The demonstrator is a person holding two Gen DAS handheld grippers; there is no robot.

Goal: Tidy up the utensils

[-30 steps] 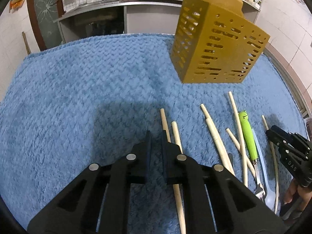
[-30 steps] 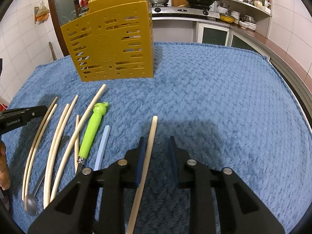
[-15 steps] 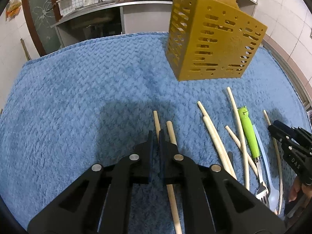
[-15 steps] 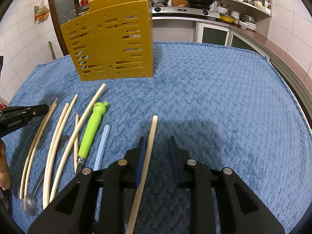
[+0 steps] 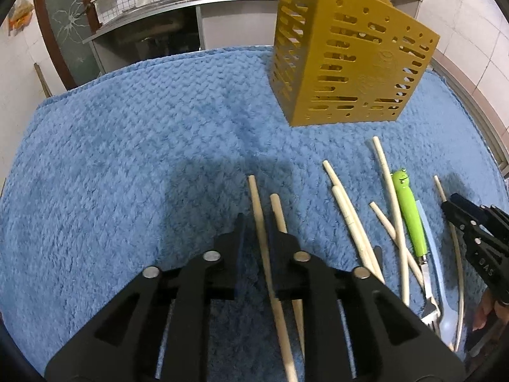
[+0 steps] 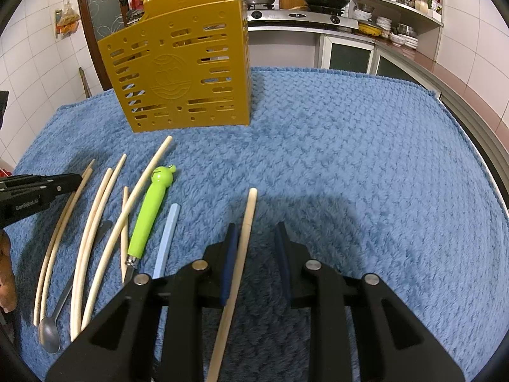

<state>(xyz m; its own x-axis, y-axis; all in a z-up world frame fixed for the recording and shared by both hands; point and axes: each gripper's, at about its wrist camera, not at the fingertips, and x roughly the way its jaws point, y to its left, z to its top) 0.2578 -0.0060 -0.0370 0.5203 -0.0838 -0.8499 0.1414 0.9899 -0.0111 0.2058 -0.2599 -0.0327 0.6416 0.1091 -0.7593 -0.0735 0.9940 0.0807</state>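
A yellow slotted utensil holder (image 5: 350, 63) (image 6: 181, 73) stands upright at the back of the blue towel (image 5: 127, 175) (image 6: 366, 159). My left gripper (image 5: 257, 222) is low over the towel and its jaws are opening. One wooden chopstick (image 5: 254, 197) runs between them with a little room on each side, and a second chopstick (image 5: 276, 207) passes under the right finger. My right gripper (image 6: 256, 227) stands open. Another chopstick (image 6: 249, 210) lies along its left pad, well apart from the right pad.
Between the grippers lie several more chopsticks (image 5: 346, 219) (image 6: 95, 216), a green frog-handled fork (image 5: 408, 210) (image 6: 149, 213), a pale blue utensil (image 5: 435, 273) (image 6: 167, 238) and a metal spoon (image 6: 49, 337). Kitchen counters and a stove are behind the table.
My left gripper's jaws were shut half a second ago and now stand slightly apart with a chopstick between them. The right gripper and its chopstick have not moved.
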